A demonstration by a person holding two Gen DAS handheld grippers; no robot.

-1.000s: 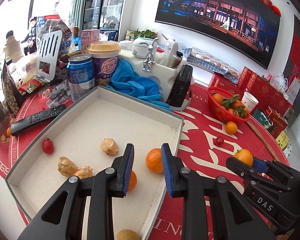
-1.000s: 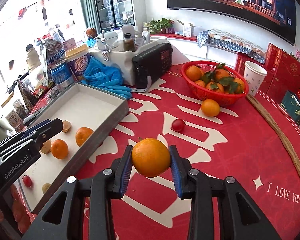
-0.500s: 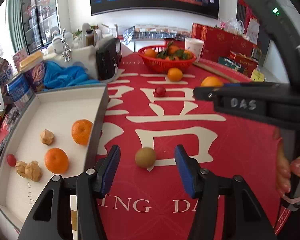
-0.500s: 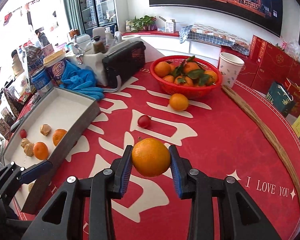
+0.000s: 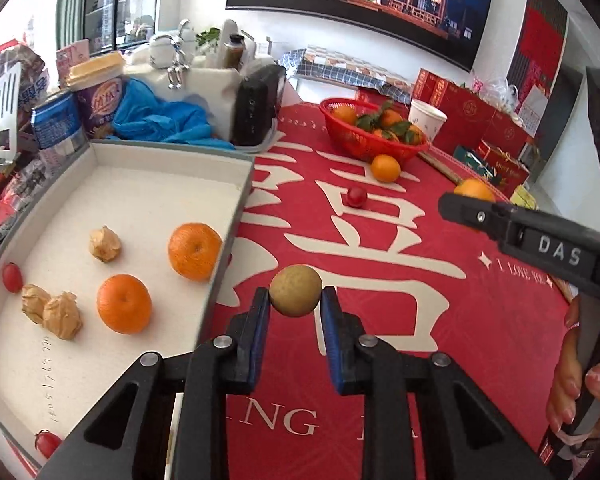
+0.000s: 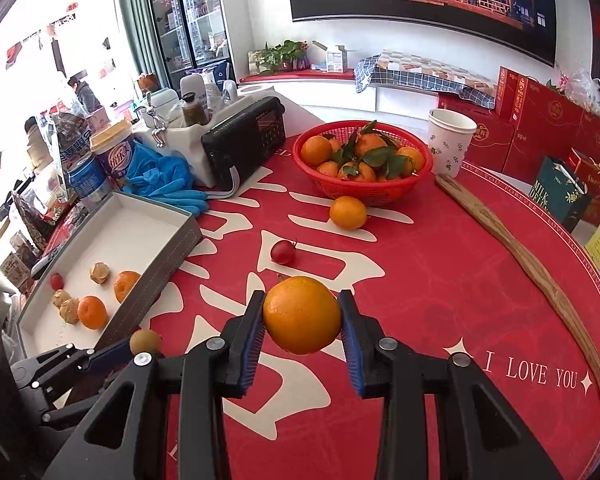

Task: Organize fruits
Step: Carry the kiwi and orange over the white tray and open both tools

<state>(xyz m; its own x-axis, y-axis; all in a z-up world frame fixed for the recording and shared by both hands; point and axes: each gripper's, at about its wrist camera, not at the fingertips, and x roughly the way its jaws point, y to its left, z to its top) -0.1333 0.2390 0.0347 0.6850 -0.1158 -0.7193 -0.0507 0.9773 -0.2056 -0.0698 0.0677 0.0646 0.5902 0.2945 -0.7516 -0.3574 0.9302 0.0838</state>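
My left gripper (image 5: 295, 303) is shut on a small brown round fruit (image 5: 295, 290), held just right of the grey tray's (image 5: 236, 216) near corner. The tray holds two oranges (image 5: 124, 303), three papery husked fruits (image 5: 105, 243) and small red fruits (image 5: 12, 277). My right gripper (image 6: 301, 316) is shut on an orange (image 6: 302, 314) above the red tablecloth. A loose orange (image 6: 348, 212) and a red cherry tomato (image 6: 283, 252) lie on the cloth in front of a red basket (image 6: 362, 188) of oranges.
A black radio (image 6: 244, 144), blue gloves (image 6: 160, 180), cans and cups stand behind the tray. A paper cup (image 6: 451, 141) and a long wooden stick (image 6: 528, 264) lie at the right. Red gift boxes (image 6: 540, 120) line the back right edge.
My left gripper has closed on the brown fruit and lifted it off the cloth. My right gripper keeps its orange and has shifted slightly to the right.
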